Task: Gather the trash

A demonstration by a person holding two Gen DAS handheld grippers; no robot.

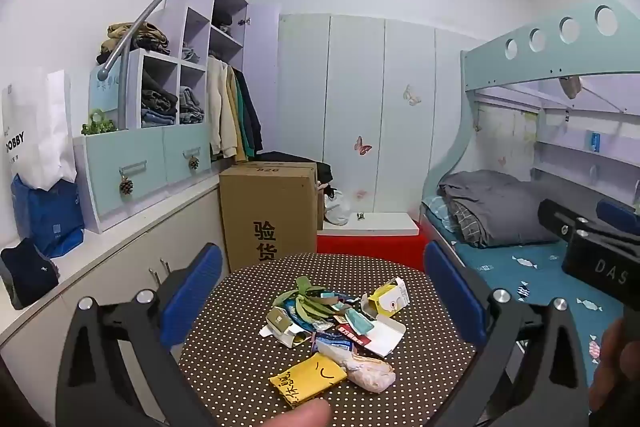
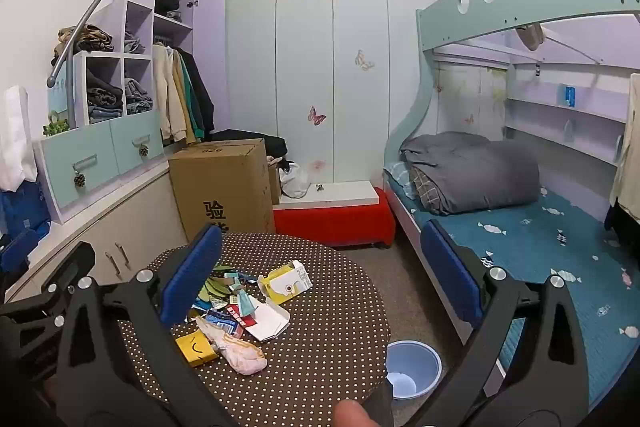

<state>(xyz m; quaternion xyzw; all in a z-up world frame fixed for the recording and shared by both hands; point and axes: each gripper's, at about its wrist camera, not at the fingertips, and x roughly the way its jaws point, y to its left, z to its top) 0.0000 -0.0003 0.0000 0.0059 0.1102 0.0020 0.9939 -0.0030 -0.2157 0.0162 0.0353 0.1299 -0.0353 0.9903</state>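
A pile of trash [image 1: 332,323] lies on a round brown polka-dot table [image 1: 420,379]: a yellow note [image 1: 308,379], a crumpled pale wrapper [image 1: 370,371], a yellow-white carton [image 1: 390,297], green strips and small packets. The pile also shows in the right wrist view [image 2: 236,307]. My left gripper [image 1: 324,291] is open and empty, held above the pile. My right gripper [image 2: 320,275] is open and empty, above the table's right part [image 2: 320,367]. A blue bin [image 2: 414,363] stands on the floor right of the table.
A cardboard box [image 1: 268,211] and a red bench [image 1: 372,247] stand behind the table. A bunk bed [image 2: 520,227] with a grey duvet is at the right. White cabinets [image 1: 120,267] with shelves of clothes line the left wall.
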